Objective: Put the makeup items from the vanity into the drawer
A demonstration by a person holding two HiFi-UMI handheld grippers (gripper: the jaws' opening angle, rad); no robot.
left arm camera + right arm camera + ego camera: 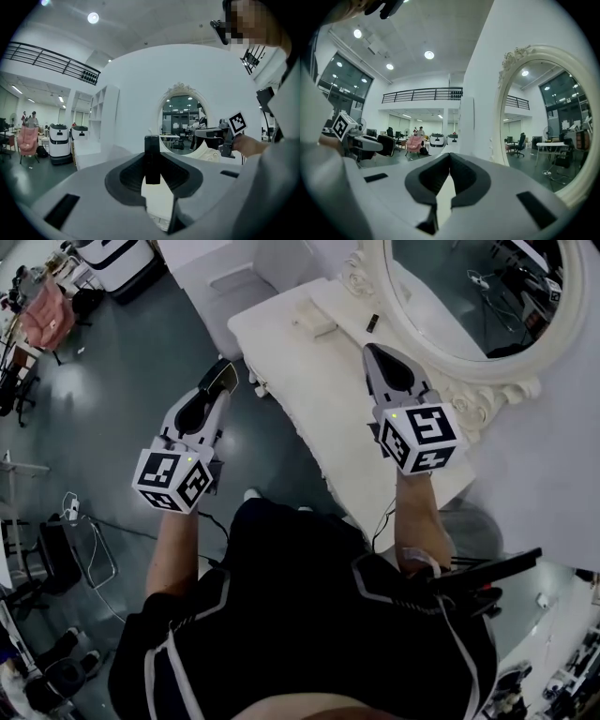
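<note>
The white vanity [309, 390] with its oval mirror [478, 296] runs up the head view's right half. A small dark makeup item [371, 322] and a pale flat item [316, 324] lie on its far end. My left gripper [223, 379] hangs over the floor just left of the vanity's edge. In the left gripper view it [152, 161] is shut on a slim black makeup stick [152, 154] that stands upright between the jaws. My right gripper [372, 351] is above the vanity top near the mirror. Its jaws [450, 155] meet with nothing between them.
A white shelf unit [234, 287] stands beyond the vanity's far end. Two white wheeled robots [65, 140] and a pink chair [47, 315] stand on the grey floor to the left. A black cable [384, 521] hangs near the vanity's near end.
</note>
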